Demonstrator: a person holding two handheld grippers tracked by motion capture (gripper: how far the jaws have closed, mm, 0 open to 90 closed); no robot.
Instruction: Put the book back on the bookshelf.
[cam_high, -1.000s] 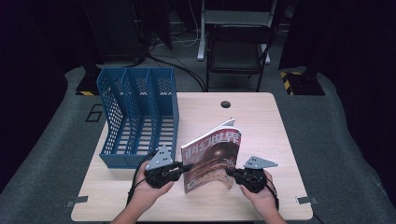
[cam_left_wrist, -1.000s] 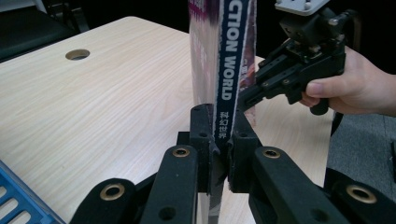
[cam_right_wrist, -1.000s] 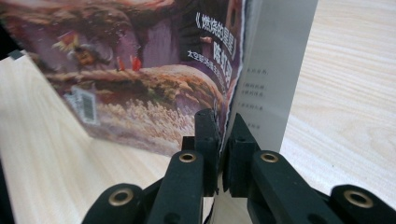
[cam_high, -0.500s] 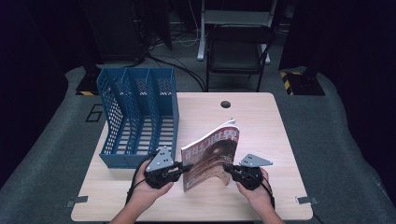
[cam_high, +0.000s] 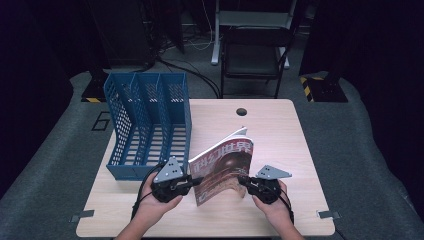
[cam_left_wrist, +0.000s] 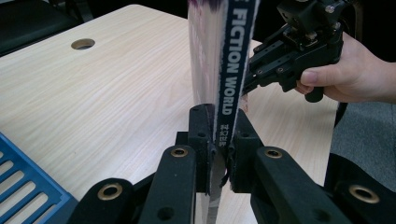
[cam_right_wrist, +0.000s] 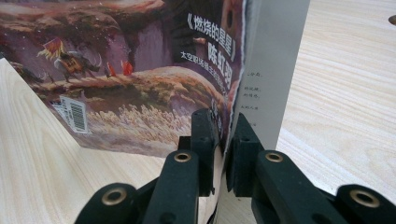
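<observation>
Magazine is standing upright, left gripper clamping its spine at nine o'clock, right gripper loosening on the pages; keeping it vertical matters.

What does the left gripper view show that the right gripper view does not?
The left gripper view has the magazine's dark blue spine clamped in the left gripper, a blue plastic rack corner and the right gripper beyond. The right gripper view has the painted cover with a barcode; that gripper's jaws, just opening slightly, straddle its edge. Both share the upright paper magazine and the pale wooden table.
</observation>
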